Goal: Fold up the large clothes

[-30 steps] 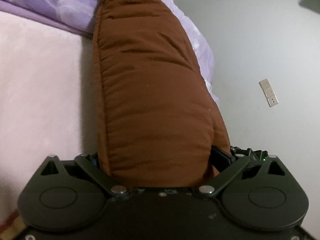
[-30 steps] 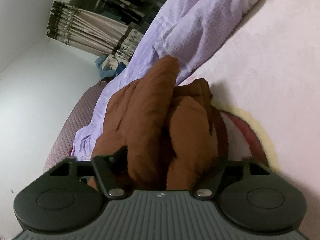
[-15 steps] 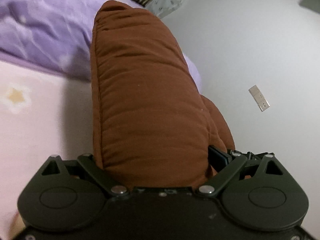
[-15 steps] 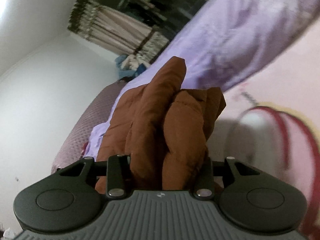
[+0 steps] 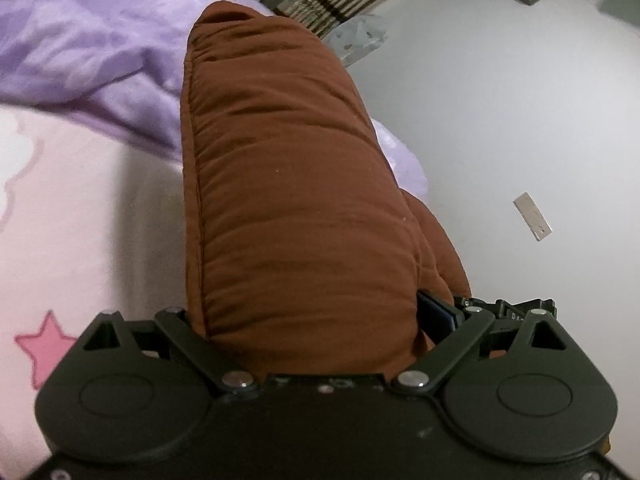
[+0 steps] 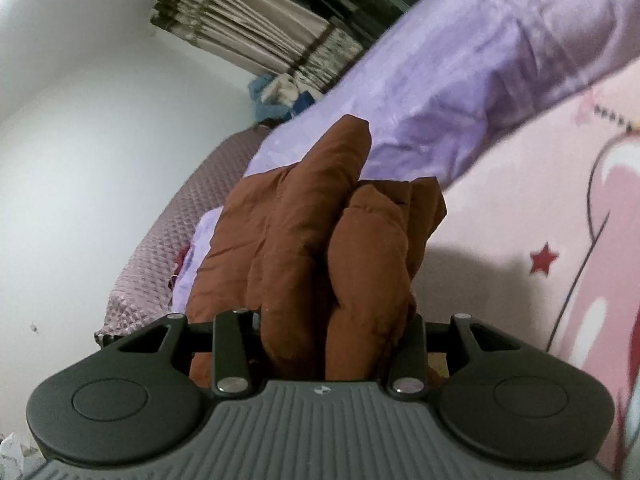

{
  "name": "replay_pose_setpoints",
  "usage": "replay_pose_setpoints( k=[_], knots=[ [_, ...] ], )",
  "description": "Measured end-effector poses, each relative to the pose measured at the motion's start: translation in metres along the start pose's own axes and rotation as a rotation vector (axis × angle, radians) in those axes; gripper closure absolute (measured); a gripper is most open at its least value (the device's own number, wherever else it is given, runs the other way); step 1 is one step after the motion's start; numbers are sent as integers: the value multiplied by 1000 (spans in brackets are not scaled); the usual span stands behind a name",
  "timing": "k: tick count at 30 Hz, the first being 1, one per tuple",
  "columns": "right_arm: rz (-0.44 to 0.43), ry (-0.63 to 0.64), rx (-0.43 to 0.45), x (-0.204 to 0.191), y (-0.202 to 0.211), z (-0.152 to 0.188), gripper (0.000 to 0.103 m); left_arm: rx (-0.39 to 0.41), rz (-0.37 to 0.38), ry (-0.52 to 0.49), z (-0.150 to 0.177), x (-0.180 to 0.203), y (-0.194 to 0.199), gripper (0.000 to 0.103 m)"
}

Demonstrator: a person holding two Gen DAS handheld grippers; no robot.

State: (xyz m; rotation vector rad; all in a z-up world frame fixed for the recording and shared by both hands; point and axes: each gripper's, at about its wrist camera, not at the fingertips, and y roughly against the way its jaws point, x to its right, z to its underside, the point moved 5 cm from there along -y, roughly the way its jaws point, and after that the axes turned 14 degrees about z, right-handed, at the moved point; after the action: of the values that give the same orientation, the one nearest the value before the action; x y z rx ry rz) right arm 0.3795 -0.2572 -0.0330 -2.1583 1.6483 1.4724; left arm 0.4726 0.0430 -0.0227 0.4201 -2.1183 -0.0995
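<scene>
A thick brown padded garment [image 5: 288,200] fills the middle of the left wrist view and bulges out between the jaws of my left gripper [image 5: 312,320], which is shut on it. The fingertips are hidden under the cloth. In the right wrist view the same brown garment [image 6: 328,248] is bunched in several folds between the jaws of my right gripper [image 6: 332,332], which is also shut on it. Both grippers hold the garment raised above the pink bed sheet [image 5: 72,240].
A crumpled purple quilt [image 5: 80,52] lies at the back of the bed; it also shows in the right wrist view [image 6: 480,80]. The pink sheet [image 6: 540,220] carries star prints. White wall [image 5: 520,120] with a switch plate [image 5: 533,216], curtains [image 6: 248,28] and a quilted bed edge [image 6: 168,248] surround it.
Both grippers have lifted and tilted upward with the garment; more wall and curtain show, and the bed sheet has dropped lower. The right jaws have closed tighter on the folds.
</scene>
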Motion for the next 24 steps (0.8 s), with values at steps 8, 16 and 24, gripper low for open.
replay_pose_setpoints(
  k=[8,16,24],
  knots=[
    [50,-53,-65,35,-41,15,56,-16,-4,103,19,-74,-7,6],
    [-22,-183,-72,64,-49,26,29,6,26,130,22,-81,-7,1],
    [44,-259,-40,55,-17,15,23,24,-115,164,10,-61,18,4]
  ],
)
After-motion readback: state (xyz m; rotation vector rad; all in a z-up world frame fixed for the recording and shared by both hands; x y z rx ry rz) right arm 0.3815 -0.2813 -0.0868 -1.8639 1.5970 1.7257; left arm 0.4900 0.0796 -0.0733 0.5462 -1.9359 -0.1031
